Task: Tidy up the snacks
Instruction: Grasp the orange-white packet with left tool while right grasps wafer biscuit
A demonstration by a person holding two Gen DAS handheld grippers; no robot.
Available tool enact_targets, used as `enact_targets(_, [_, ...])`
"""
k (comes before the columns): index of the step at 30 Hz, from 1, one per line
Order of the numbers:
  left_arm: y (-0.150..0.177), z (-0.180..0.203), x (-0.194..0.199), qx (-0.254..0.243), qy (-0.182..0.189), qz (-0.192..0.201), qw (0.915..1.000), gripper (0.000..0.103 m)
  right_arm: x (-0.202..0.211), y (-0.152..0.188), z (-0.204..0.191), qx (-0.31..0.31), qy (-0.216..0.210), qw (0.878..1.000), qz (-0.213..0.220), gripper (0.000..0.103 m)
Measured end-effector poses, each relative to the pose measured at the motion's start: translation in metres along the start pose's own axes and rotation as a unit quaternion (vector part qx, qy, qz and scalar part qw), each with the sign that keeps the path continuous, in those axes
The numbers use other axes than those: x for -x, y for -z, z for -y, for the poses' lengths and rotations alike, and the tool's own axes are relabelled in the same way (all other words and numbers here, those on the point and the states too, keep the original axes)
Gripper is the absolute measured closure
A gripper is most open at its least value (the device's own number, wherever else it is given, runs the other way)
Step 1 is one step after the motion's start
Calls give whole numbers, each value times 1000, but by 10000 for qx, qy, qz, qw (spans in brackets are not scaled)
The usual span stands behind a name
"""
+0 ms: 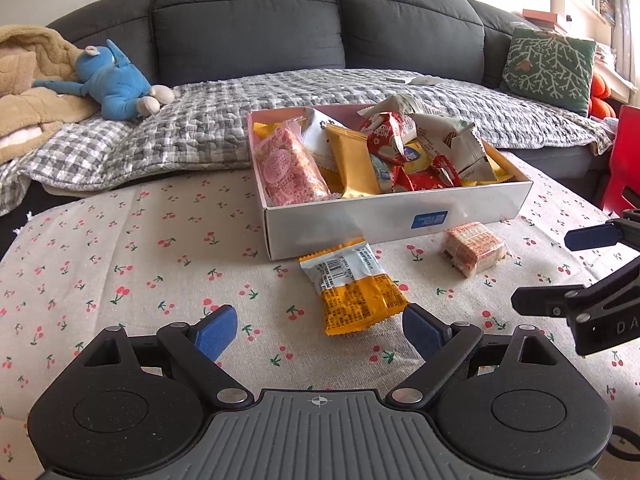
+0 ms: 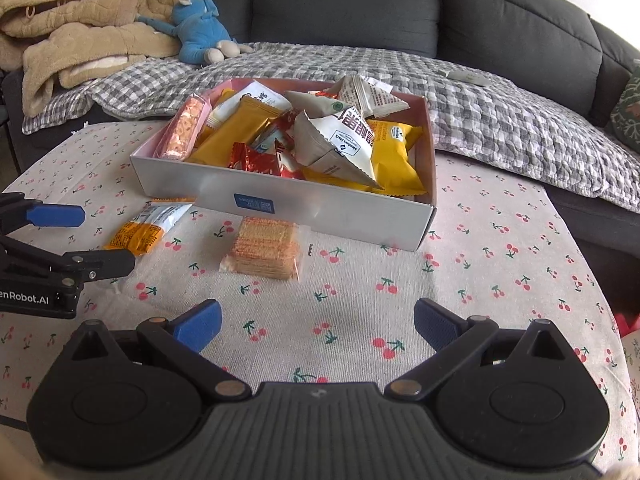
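A white cardboard box [image 1: 396, 208] [image 2: 320, 204] heaped with several wrapped snacks stands on the cherry-print tablecloth [image 1: 120, 264]. In front of it lies a yellow and white snack packet [image 1: 352, 288] [image 2: 144, 228], one end touching the box wall. A clear-wrapped stack of crackers [image 1: 472, 250] [image 2: 264, 248] lies to its right. My left gripper [image 1: 318, 332] [image 2: 86, 240] is open, its blue pads just short of the yellow packet's near end. My right gripper [image 2: 318, 322] [image 1: 564, 268] is wide open over bare cloth, nearer than the crackers. Neither holds anything.
Behind the table a dark grey sofa [image 1: 248, 16] carries a checked quilt [image 1: 192, 128], a blue plush toy [image 1: 116, 84], a beige blanket [image 2: 80, 36] and a green cushion [image 1: 548, 64]. Something red [image 1: 624, 160] stands at the table's right.
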State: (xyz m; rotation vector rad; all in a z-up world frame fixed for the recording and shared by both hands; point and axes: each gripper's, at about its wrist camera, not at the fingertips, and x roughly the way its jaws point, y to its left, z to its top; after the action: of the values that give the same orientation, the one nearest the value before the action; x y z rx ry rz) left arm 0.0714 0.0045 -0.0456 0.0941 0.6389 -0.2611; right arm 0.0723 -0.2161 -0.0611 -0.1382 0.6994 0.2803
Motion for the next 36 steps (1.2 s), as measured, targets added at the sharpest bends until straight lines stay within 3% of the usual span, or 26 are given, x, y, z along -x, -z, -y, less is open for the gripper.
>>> enact_targets(8, [-12,5,-21,429,279,-113,9986,15,-14,-7,-8,117,-210,9997,50,1])
enact_targets(16, [-18,-4,-27,963,249,-251,9947,43,-24,-11,-7,-70,-311,9994,121,4])
enact_targets(21, [-20,-6,-28,907,156,-307,9953,59,-30,-16,-8,-114,-319,9993,167,6])
enact_targets(26, [-20,-7,-27,949,111,-347,9948,63,-29,-18,-12,-116,-333,9992,201,18])
enact_targets(31, [-19,0,-24,743,34,-352,9966,64,-27,-21,-15,-31,-430,9989,183,36])
enact_targets(36, [-20,3,-22,737,67,-412,9964,64,-26,-22,-19,20,-399,9990,208,45])
